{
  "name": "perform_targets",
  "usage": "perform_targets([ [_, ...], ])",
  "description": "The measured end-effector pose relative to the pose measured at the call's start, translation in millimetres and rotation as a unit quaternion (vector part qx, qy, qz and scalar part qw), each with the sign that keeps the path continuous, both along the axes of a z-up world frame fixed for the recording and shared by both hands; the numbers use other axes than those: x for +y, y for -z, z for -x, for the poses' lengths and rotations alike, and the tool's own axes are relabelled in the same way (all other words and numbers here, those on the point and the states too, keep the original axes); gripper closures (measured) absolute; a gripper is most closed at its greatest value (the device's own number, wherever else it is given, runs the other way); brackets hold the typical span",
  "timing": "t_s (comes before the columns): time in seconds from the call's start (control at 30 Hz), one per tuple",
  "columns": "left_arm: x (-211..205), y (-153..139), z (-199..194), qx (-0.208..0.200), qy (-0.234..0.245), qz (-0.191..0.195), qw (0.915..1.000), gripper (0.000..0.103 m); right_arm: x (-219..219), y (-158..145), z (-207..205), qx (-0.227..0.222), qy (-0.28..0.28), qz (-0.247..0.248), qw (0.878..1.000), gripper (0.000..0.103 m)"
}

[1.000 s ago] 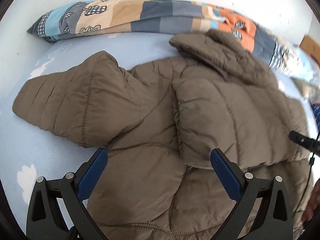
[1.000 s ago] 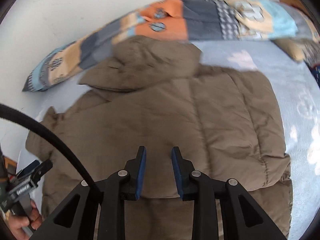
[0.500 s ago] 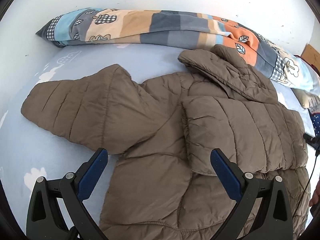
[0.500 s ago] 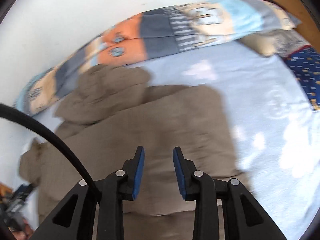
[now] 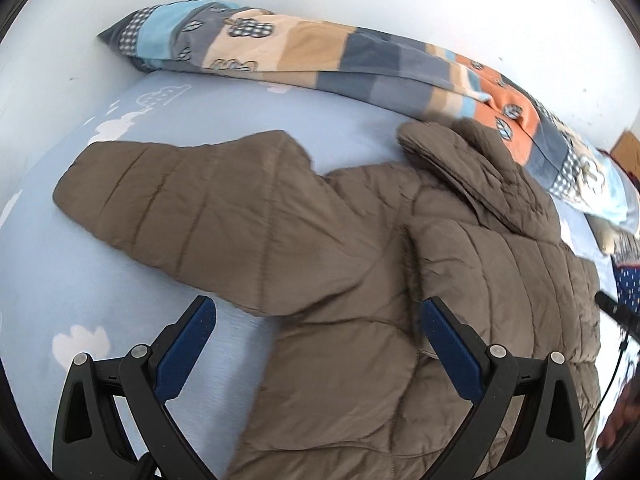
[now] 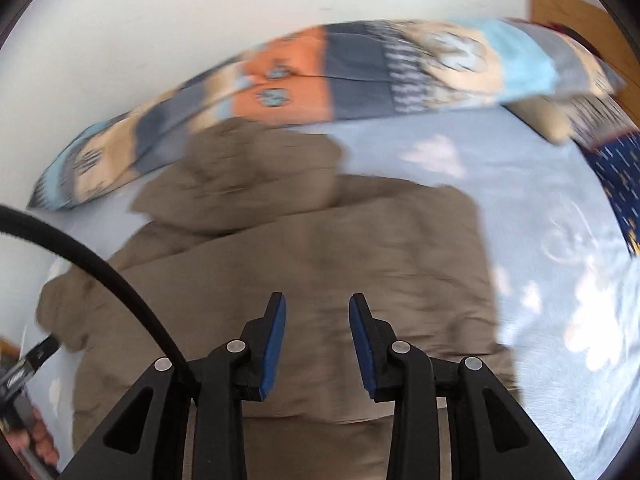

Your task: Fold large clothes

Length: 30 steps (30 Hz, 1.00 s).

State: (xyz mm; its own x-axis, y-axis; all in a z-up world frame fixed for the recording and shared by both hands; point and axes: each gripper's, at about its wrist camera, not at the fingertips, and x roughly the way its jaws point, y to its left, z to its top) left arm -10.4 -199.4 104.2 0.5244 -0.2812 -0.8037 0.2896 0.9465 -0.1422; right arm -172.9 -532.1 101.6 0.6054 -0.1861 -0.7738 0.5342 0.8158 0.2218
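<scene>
Left wrist view, jacket: we saw the brown quilted puffer jacket (image 5: 360, 280) lying flat on the light blue cloud-print bedsheet (image 5: 80, 280), its long axis running from the hem near us to the hood (image 5: 472, 160) by the patchwork quilt (image 5: 320, 60).
Left wrist view, sleeve: one sleeve (image 5: 180, 192) pointed out to the left; the other side lay folded across the body.
Left wrist view, hand: our left gripper (image 5: 320, 344) tilted down over the jacket, fingers spread wide and empty.
Right wrist view, jacket: blurred, we saw the jacket (image 6: 320, 260) with its hood farthest from us.
Right wrist view, hand: our right gripper (image 6: 317, 344) angled down above it, jaws opening, nothing between them.
</scene>
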Motion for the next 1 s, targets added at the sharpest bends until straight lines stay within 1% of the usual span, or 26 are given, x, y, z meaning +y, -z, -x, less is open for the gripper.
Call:
perform_targets([
  [0.13, 27, -2, -10, 0.007, -0.028, 0.013, 0.9995, 0.001, 55, -3, -27, 0.007, -0.075, 0.008, 0.997, 0.067],
  [0.3, 53, -5, -18, 0.006, -0.043, 0.014, 0.9989, 0.001, 119, 10, -63, 0.025, -0.15, 0.026, 0.988, 0.067],
  [0.47, 85, -4, -29, 0.011, -0.06, 0.017, 0.998, 0.001, 158, 13, -83, 0.024, -0.193, 0.054, 0.979, 0.067],
  [0.53, 97, -2, -34, 0.016, -0.07, 0.022, 0.9972, 0.001, 165, 17, -90, 0.028, -0.199, 0.061, 0.978, 0.067],
  [0.57, 104, -1, -37, 0.019, -0.076, 0.025, 0.9966, 0.001, 168, 22, -93, 0.034, -0.202, 0.058, 0.977, 0.067],
  [0.67, 122, 1, -45, 0.026, -0.092, 0.032, 0.9949, 0.001, 169, 47, -104, 0.074, -0.201, 0.039, 0.976, 0.067],
  [0.73, 136, 0, -50, 0.032, -0.106, 0.044, 0.9929, 0.001, 170, 53, -102, 0.078, -0.2, 0.037, 0.976, 0.067],
  [0.8, 148, -2, -54, 0.036, -0.119, 0.059, 0.9905, 0.001, 172, 44, -100, 0.074, -0.205, 0.041, 0.975, 0.067],
  [0.83, 154, -5, -55, 0.036, -0.127, 0.068, 0.989, 0.001, 173, 34, -97, 0.066, -0.208, 0.04, 0.975, 0.067],
  [0.93, 166, -14, -56, 0.03, -0.135, 0.087, 0.9865, 0.001, 176, -3, -83, 0.023, -0.211, 0.034, 0.977, 0.067],
  [1.0, 169, -18, -54, 0.026, -0.135, 0.09, 0.9864, 0.001, 179, -30, -68, -0.011, -0.213, 0.022, 0.977, 0.067],
])
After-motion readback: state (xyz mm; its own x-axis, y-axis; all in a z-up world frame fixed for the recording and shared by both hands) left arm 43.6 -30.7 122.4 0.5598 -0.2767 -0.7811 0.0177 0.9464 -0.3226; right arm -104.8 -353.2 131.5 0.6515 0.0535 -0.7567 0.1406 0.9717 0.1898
